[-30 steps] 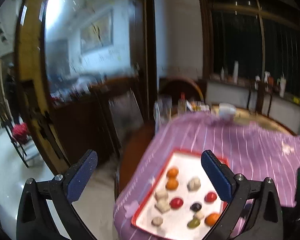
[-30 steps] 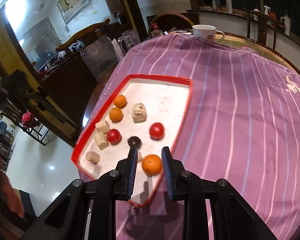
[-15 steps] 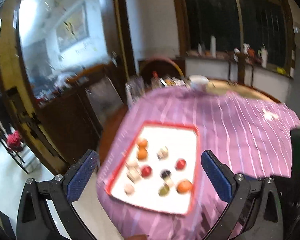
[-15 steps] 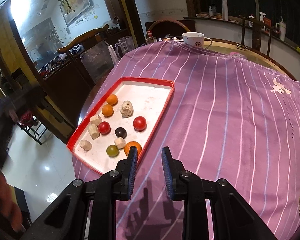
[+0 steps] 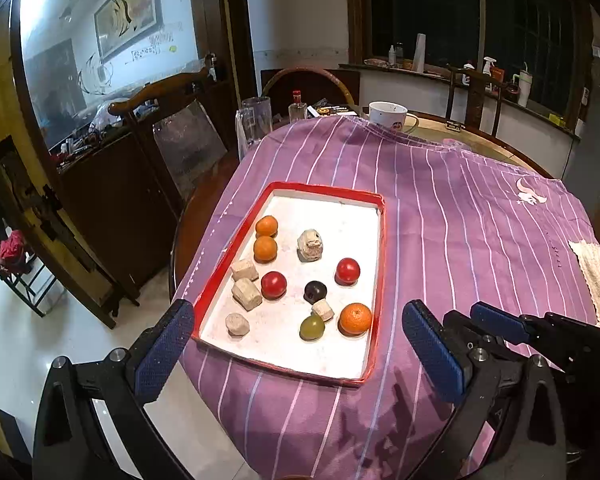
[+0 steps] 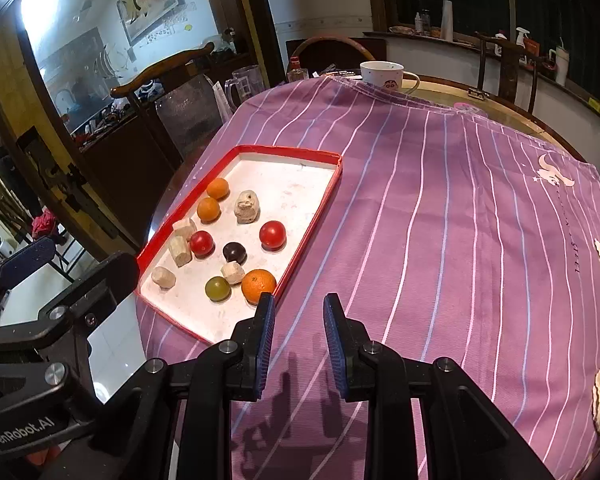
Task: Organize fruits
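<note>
I am holding my left gripper (image 5: 296, 350) with its jaws spread wide, framing the red-rimmed white rectangular tray (image 5: 374, 312) of small round fruits (orange, red, green, dark) on the purple striped cloth-covered surface (image 5: 460, 240). My right gripper (image 6: 298, 336) is hovering beside the tray, jaws narrowly parted, gripping nothing.

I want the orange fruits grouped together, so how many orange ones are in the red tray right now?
3. Two small orange fruits sit touching near the tray's left wall, far half. The larger orange fruit sits in the near right corner. None seems hidden.
</note>
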The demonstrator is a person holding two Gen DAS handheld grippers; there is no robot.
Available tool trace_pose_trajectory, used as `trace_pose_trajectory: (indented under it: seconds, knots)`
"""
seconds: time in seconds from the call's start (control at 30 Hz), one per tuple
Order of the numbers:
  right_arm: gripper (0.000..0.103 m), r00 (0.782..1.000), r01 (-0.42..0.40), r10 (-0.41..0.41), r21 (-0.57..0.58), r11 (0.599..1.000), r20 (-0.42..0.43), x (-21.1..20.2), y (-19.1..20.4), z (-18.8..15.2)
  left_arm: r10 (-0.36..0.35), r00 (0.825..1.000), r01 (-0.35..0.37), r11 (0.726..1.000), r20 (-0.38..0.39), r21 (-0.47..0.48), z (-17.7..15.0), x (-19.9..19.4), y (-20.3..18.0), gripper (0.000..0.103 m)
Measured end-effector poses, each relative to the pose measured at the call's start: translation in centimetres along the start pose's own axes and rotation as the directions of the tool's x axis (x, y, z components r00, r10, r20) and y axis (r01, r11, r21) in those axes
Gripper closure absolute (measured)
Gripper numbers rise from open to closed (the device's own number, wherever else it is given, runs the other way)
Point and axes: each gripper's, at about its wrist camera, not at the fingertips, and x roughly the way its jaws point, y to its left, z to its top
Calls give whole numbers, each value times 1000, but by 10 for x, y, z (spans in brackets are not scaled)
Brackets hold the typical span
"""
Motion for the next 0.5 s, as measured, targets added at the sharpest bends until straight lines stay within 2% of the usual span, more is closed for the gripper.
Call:
trace_pose_trajectory:
  seconds: [0.5]
  knots:
    - [74, 999, 38, -38, 17, 999, -25, 13, 2, 2, -45, 997, 45, 999, -67, -14, 5, 26, 10, 0]
